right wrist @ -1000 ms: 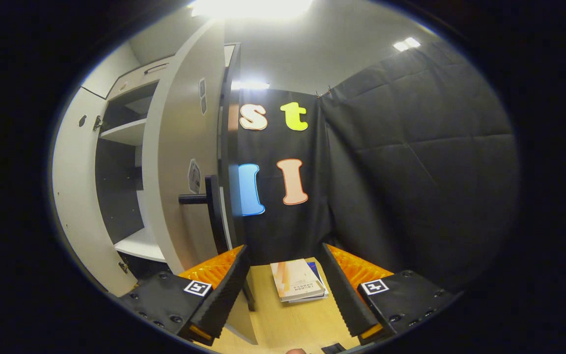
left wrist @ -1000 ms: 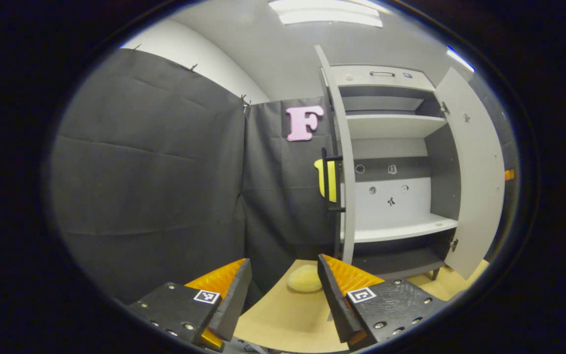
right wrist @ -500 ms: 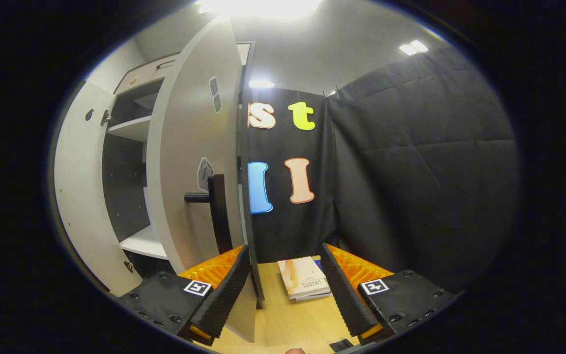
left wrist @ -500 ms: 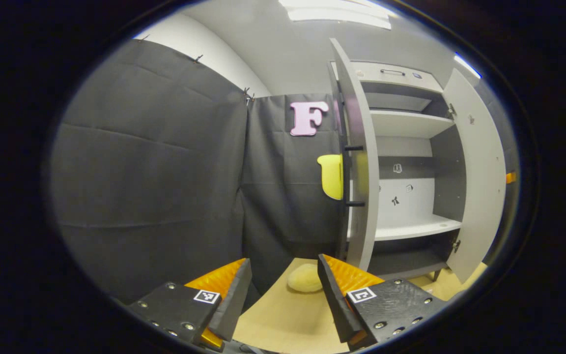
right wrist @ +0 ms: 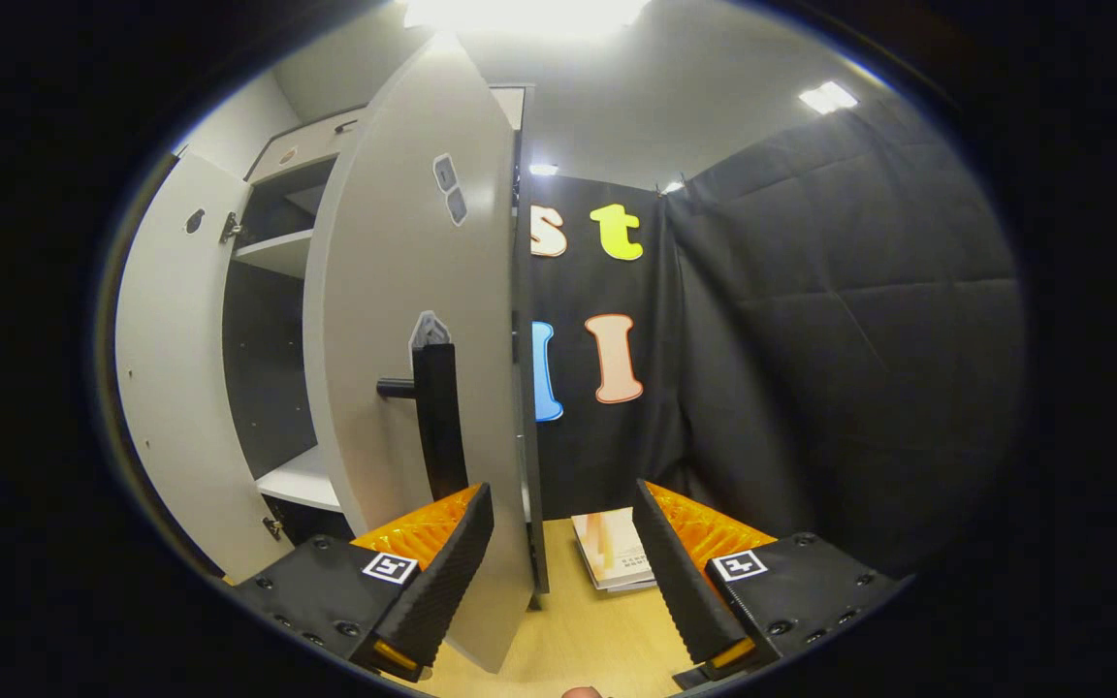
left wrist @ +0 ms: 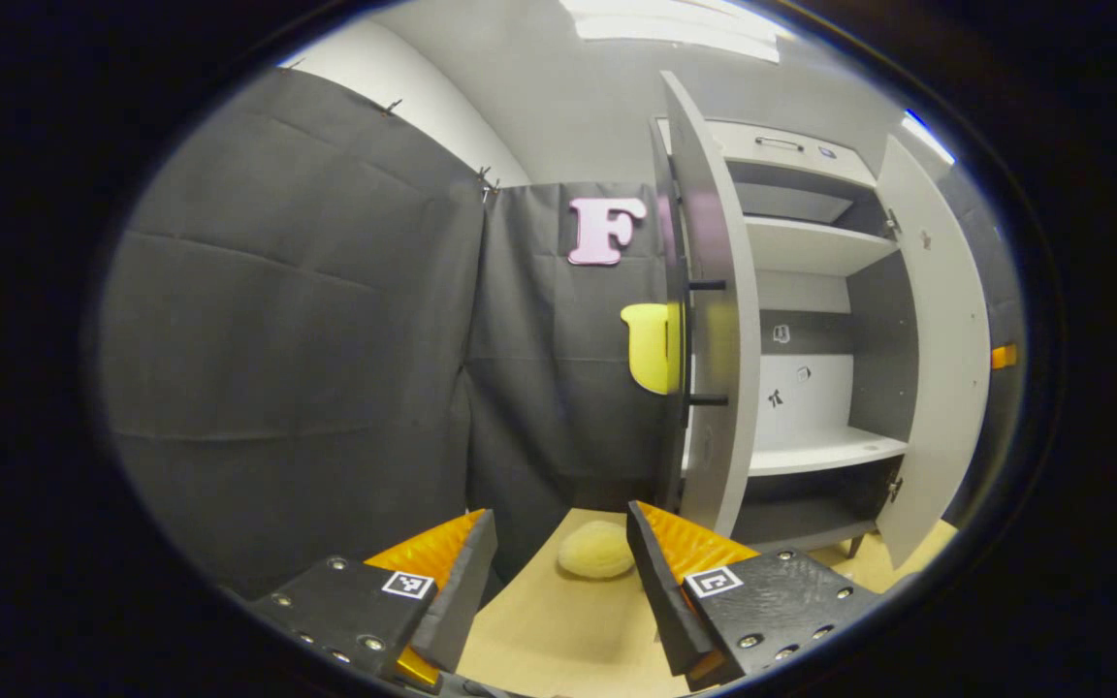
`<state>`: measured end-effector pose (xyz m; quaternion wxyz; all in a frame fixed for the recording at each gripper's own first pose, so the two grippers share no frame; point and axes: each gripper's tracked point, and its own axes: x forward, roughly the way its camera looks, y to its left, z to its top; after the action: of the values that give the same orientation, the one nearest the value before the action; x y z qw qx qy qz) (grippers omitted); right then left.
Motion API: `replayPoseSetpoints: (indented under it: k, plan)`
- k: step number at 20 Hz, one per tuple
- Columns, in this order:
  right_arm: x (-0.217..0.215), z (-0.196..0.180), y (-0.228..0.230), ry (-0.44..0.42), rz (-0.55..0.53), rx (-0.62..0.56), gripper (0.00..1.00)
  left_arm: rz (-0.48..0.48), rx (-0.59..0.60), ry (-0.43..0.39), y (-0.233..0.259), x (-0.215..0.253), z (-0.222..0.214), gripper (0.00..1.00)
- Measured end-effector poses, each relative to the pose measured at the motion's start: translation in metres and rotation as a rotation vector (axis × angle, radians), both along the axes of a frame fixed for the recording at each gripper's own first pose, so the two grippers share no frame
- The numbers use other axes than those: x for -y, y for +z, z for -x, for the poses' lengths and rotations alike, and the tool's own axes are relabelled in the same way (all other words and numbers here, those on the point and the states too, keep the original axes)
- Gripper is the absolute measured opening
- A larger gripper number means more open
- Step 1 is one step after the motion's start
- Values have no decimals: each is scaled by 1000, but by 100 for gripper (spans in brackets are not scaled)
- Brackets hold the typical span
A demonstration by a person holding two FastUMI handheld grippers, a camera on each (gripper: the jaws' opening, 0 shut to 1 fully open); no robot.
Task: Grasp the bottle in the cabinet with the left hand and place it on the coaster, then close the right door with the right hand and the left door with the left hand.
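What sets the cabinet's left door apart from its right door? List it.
The right door is close to the right gripper, its lower edge showing between the fingers. The left door stands farther beyond the left gripper, off to one side. The right door carries small stickers on its outer face, while the left door's looks plain. Both are pale grey with a black handle, and both are ajar.

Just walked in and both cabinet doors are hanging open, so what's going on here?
A person holds a gripper in each hand at the cabinet. Both grippers are empty, jaws open. The right gripper sits at the edge of the right door, near its black handle. The left gripper hangs short of the left door. Neither door is closed yet.
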<state>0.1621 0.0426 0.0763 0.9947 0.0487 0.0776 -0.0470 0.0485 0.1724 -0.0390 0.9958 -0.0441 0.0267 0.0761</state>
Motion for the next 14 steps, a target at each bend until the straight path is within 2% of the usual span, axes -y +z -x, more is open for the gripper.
replayPoseSetpoints:
  k: [1, 2, 3, 5, 6, 7, 8, 11, 12, 14]
  plan:
    - [-7, -2, 0, 13, -7, 1, 90, -6, 0, -2, 0, -1, 0, 78]
    - [-14, -3, 1, 28, -11, 3, 94, -11, -1, 0, -1, -2, 0, 79]
    - [-22, -5, 0, 42, -14, 6, 90, -11, -3, 2, -2, -4, 1, 80]
    - [-37, -9, 0, 69, -26, 11, 90, -7, -5, 5, -4, -5, 3, 80]
    - [-43, -12, 0, 83, -32, 11, 94, -8, -8, 10, -5, -9, 5, 79]
    - [-51, -15, 0, 95, -36, 12, 94, -12, -11, 15, -6, -12, 7, 79]
    - [-58, -19, 1, 109, -40, 12, 90, -14, -13, 22, -7, -16, 9, 79]
    - [-81, -32, 0, 144, -42, 15, 90, -9, -21, 42, -8, -16, 8, 79]
    - [-90, -37, 0, 160, -42, 14, 94, -5, -23, 50, -9, -17, 9, 79]
    - [-108, -44, -2, 189, -28, 18, 94, -5, -30, 66, -11, -20, 8, 79]
